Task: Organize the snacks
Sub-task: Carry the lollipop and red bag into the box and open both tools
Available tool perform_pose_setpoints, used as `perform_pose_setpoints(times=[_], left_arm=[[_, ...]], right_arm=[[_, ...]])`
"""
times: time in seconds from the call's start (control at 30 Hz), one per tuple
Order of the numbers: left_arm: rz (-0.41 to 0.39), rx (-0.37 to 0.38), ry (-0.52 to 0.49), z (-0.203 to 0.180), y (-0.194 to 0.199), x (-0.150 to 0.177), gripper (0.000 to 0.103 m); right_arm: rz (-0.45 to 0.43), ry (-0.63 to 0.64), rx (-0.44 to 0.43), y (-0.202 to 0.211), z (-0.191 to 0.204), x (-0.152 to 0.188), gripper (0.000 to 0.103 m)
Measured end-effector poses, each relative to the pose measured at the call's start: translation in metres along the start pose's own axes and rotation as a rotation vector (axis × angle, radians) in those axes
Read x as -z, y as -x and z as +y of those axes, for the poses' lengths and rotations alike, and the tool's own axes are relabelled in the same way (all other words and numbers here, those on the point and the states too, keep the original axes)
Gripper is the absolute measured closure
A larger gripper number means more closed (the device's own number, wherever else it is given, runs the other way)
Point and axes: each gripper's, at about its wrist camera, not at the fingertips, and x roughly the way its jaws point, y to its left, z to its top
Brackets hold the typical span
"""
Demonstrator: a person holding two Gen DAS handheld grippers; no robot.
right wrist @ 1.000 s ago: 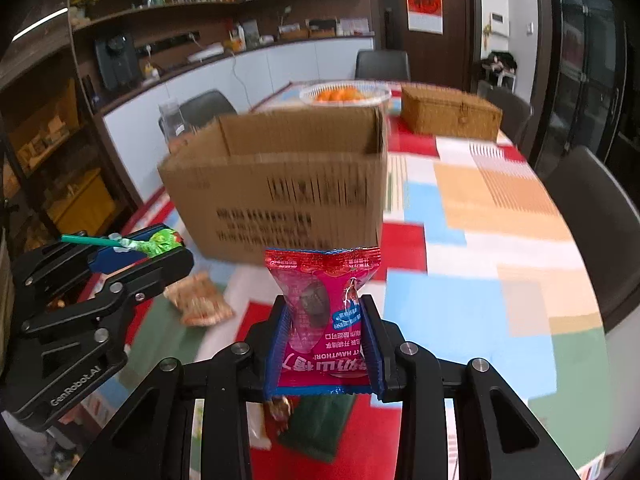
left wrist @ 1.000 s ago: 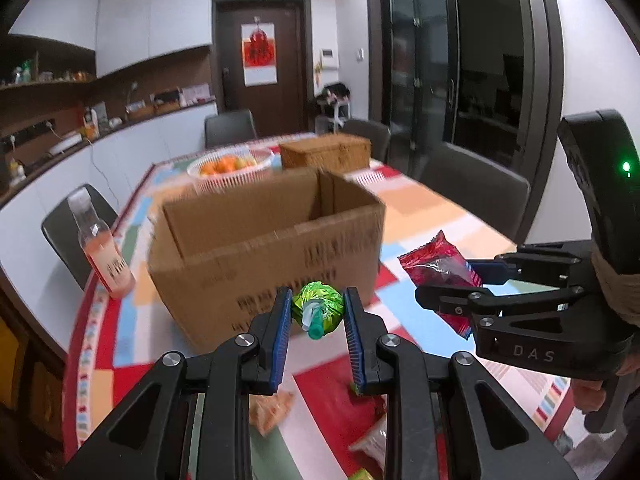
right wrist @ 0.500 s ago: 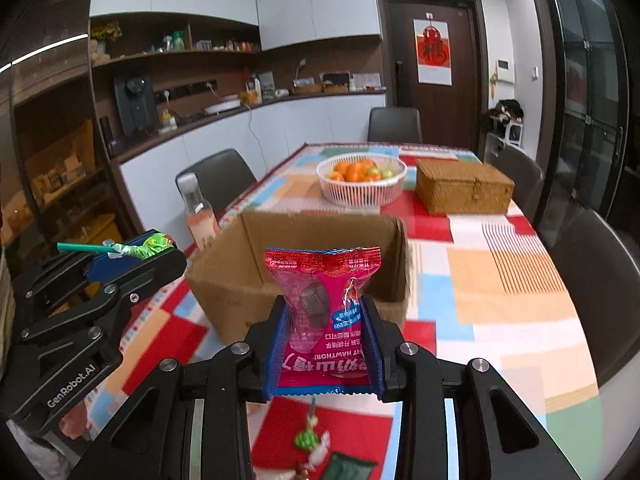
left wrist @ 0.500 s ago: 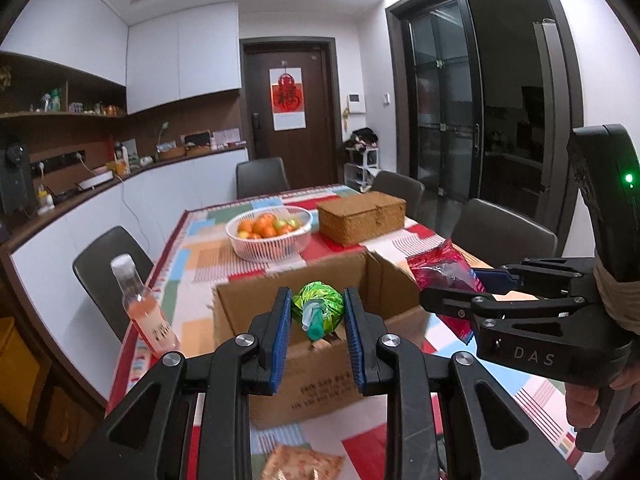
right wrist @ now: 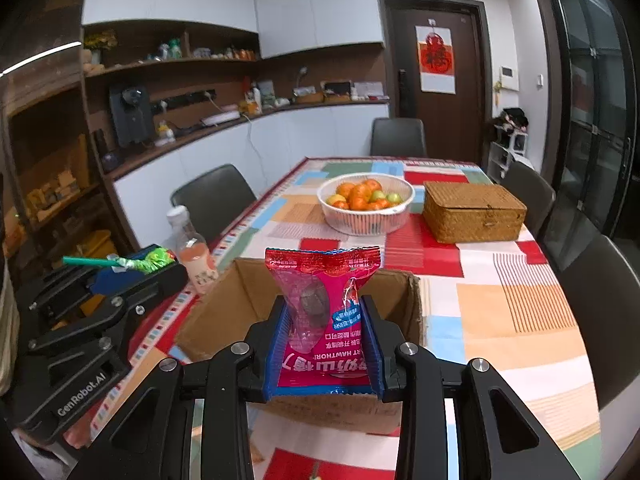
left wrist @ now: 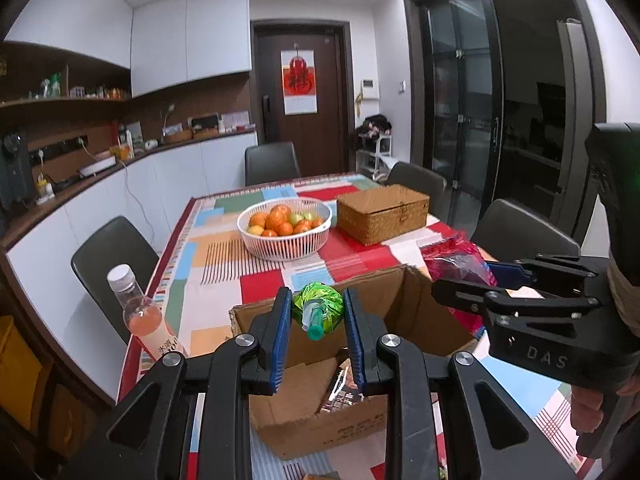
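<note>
My left gripper (left wrist: 316, 316) is shut on a green-wrapped lollipop (left wrist: 318, 308) and holds it above the open cardboard box (left wrist: 420, 312). A dark snack packet (left wrist: 340, 384) lies inside the box. My right gripper (right wrist: 324, 320) is shut on a red hawthorn snack packet (right wrist: 320, 304) above the same box (right wrist: 400, 296). In the left wrist view the right gripper (left wrist: 456, 292) hovers at the box's right side with the red packet (left wrist: 452, 260). In the right wrist view the left gripper (right wrist: 160, 264) is at the left with the lollipop (right wrist: 152, 260).
A pink drink bottle (left wrist: 144, 320) stands left of the box near the table's edge. A white basket of fruit (left wrist: 284, 224) and a wicker box (left wrist: 382, 212) sit further back on the patchwork tablecloth (right wrist: 500, 304). Dark chairs (left wrist: 108, 256) surround the table.
Both grippers have risen and moved forward with their snacks, from in front of the box's near wall to above its open top. The box's inside now shows.
</note>
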Motion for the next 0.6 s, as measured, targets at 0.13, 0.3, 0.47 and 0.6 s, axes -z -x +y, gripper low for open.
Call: perform_pose_setpoints(times=[0.13,0.3,0.47,0.6], left_arm=[[0.055,-0.013,-0.002,0.005,-0.026,-0.003,0.077],[0.129,-0.003,0.013,0.011,-0.052,-0.002,0.077],[0.178,-0.007,0.001,0.009,-0.067,0.002,0.058],[0.161,-0.039,0.022,0.010,-0.052,0.007,0.045]], right_arm=[[0.043,-0.005,0.005,-0.020,-0.003,-0.003,0.068],[0.100,-0.020,0.000,-0.046,-0.008,-0.004,0.068],[0.147,-0.017,0.014,-0.064,-0.010,-0.003,0.067],[0.153,-0.015,0.079,-0.063,-0.012,0.001,0.048]])
